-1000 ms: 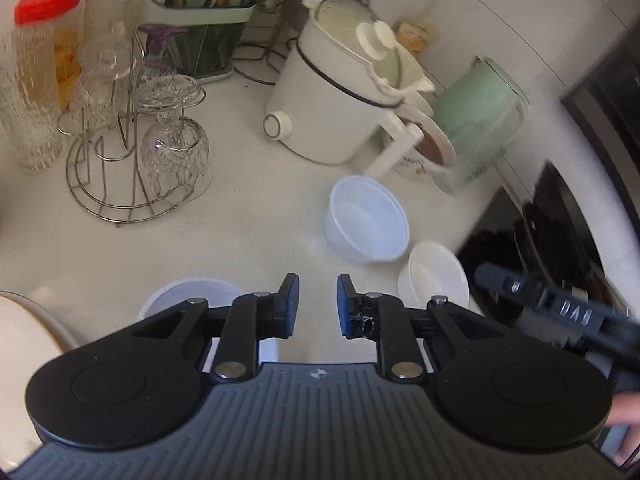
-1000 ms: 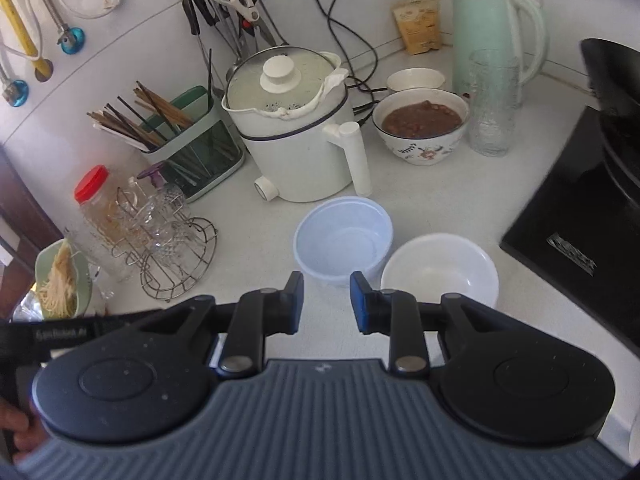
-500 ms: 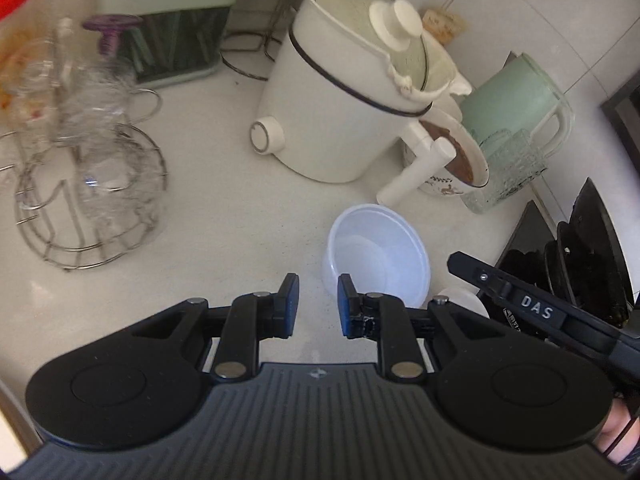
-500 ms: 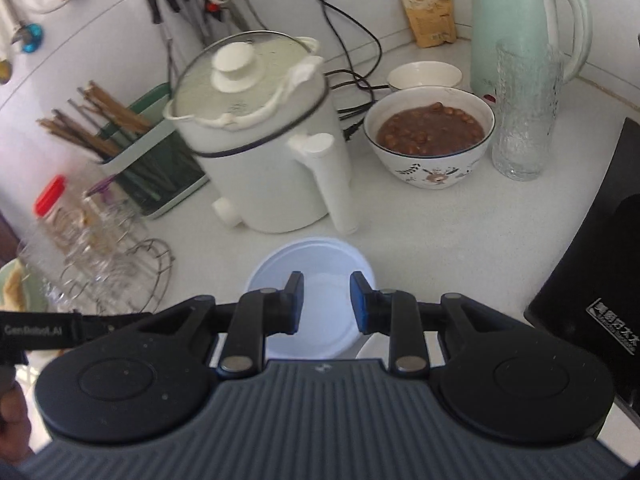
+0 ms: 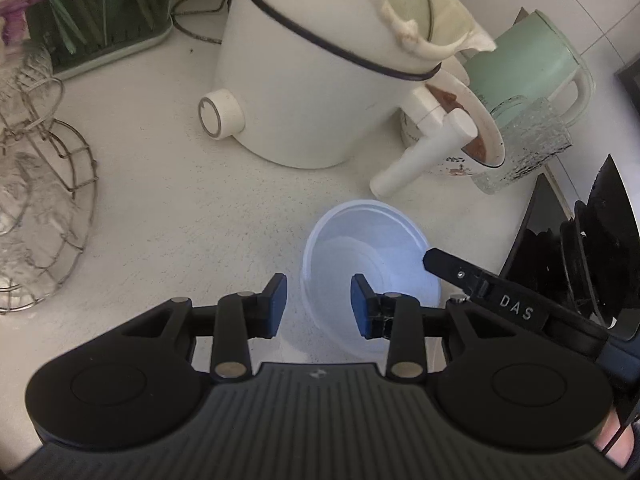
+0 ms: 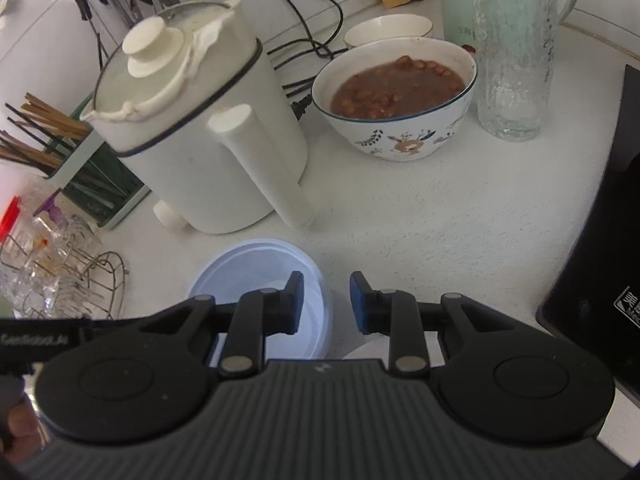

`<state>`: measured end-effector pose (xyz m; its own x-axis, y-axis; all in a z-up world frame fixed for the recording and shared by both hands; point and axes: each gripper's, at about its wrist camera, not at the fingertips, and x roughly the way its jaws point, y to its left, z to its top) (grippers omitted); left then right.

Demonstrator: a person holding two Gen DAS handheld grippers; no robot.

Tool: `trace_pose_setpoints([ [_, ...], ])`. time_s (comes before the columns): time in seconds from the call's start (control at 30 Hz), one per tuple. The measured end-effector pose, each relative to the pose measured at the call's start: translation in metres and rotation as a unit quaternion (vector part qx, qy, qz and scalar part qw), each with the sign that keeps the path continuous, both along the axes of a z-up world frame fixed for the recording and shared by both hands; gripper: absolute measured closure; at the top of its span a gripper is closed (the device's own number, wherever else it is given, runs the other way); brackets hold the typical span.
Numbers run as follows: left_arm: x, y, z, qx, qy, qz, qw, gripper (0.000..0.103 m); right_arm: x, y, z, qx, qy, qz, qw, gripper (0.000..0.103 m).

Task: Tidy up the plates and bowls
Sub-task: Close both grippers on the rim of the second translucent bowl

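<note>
The pale blue plastic bowl sat upright and empty on the white speckled tabletop, just in front of the white electric cooking pot and its protruding handle. The left tool hung over the bowl's near-left rim; its jaws had just been opening, and they stood spread with the rim between them, the blue pads not pressing on it. The right tool hovered at the opposite side of the same bowl, jaws a little parted, its left finger over the bowl's inside and the other over bare tabletop, gripping nothing. Behind the pot stood a floral bowl of brown bean soup, a textured glass and a mint-green kettle. A wire glass rack stood at the left.
</note>
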<state>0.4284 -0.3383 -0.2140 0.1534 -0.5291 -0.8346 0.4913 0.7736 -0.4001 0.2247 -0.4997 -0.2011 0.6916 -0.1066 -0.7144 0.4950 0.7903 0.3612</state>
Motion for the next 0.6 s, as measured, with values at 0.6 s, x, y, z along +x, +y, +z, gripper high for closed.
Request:
trace_pose_setpoints([
  [0.6, 0.018, 0.0, -0.034, 0.025, 0.046, 0.043, 0.9977, 0.089, 0.028, 0.017, -0.013, 0.0, 0.019, 0.044, 0.999, 0.088],
])
